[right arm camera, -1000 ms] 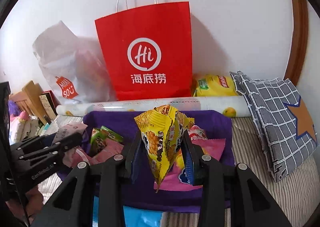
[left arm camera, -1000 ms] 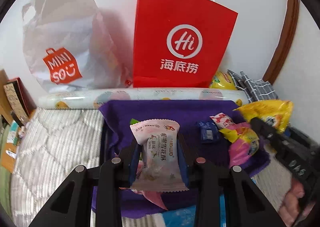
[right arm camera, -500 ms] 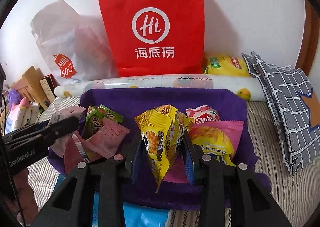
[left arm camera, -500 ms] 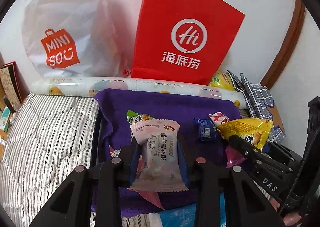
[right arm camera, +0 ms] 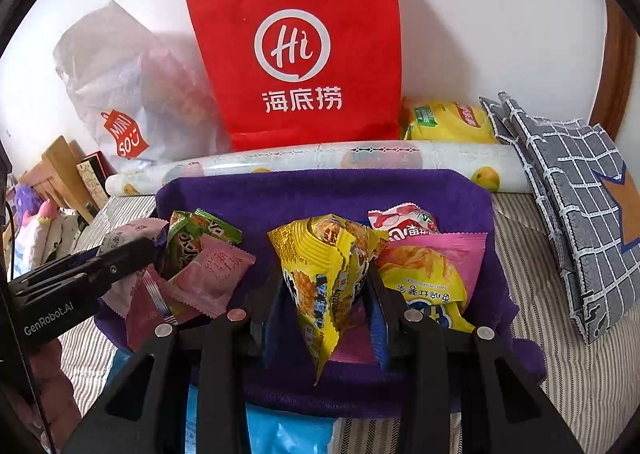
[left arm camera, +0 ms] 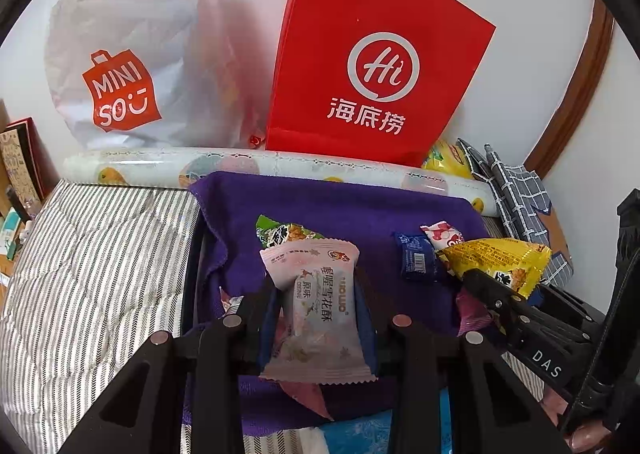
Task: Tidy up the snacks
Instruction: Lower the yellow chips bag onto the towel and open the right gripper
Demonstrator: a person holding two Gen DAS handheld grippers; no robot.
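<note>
Since a second ago both views are carried lower toward the purple cloth (right arm camera: 320, 190), where the red bag (right arm camera: 296, 54) walls the far edge; the right gripper (right arm camera: 324, 294) pinches a yellow packet (right arm camera: 320, 274), the left gripper (left arm camera: 316, 318) a pale pink packet (left arm camera: 316, 294), release onto open cloth judged next.

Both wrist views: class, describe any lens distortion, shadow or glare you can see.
Left wrist view: fisheye bends the red paper bag sideways, black vignette at the corners, glare on the patterned roll. Right wrist view: the bag casts a soft shadow on the wall; edges curve too.
</note>
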